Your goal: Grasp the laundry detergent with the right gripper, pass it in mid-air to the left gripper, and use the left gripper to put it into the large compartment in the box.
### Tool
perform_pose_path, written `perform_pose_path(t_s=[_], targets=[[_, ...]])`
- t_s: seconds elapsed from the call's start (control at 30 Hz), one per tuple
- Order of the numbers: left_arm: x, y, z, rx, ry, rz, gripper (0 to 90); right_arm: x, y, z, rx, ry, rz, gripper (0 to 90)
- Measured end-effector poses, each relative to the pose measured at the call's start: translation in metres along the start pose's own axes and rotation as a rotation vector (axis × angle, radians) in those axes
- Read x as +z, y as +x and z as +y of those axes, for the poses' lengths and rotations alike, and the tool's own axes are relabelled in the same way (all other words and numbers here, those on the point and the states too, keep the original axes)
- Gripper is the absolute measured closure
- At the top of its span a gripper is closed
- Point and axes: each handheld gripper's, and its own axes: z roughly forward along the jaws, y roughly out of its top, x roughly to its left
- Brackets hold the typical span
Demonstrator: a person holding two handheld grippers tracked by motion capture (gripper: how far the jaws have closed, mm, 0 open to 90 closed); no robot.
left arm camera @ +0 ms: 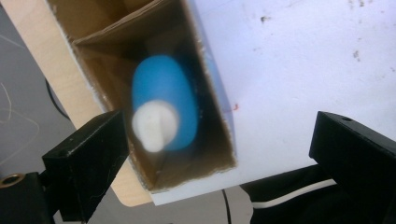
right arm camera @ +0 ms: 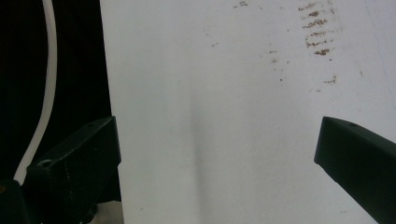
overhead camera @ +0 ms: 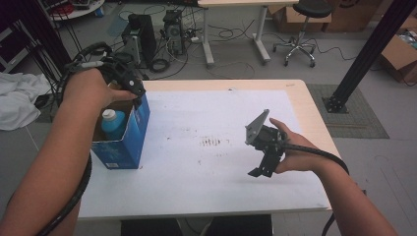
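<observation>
White paper covers the table (overhead camera: 221, 167) we work at. Our left gripper (overhead camera: 132, 88), jaws apart, hovers over the blue box (overhead camera: 125, 142) at the near left; the blue bottle (overhead camera: 113, 123) stands upright inside, directly below. Looking straight down, the left gripper view shows its white cap (left arm camera: 155, 125). Our right gripper (overhead camera: 263, 157), also apart, is well to the right.

Your right gripper (right arm camera: 217, 158) hangs wide open over the white table sheet (right arm camera: 224, 93). Brown smudges (right arm camera: 317, 32) sit ahead; a white cable (right arm camera: 44, 84) runs alongside.
</observation>
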Motion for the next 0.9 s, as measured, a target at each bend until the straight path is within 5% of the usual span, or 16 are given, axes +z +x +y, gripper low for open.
perform_pose_path(t_s=[0.23, 0.5, 0.7, 0.9], targets=[[-0.007, -0.014, 0.003, 0.052, -0.011, 0.000, 3.2, -0.003, 0.000, -0.002, 0.005, -0.001, -0.004, 0.1], [-0.009, -0.030, 0.005, 0.159, -0.031, -0.027, 0.2, -0.007, 0.000, -0.002, 0.009, 0.007, -0.003, 0.1], [-0.009, -0.048, 0.005, 0.304, -0.013, -0.038, 0.1, -0.008, -0.001, 0.002, 0.008, 0.024, -0.004, 0.0], [-0.004, -0.066, 0.004, 0.466, 0.005, -0.096, 0.1, -0.010, -0.001, 0.007, 0.005, 0.054, -0.002, 0.0]])
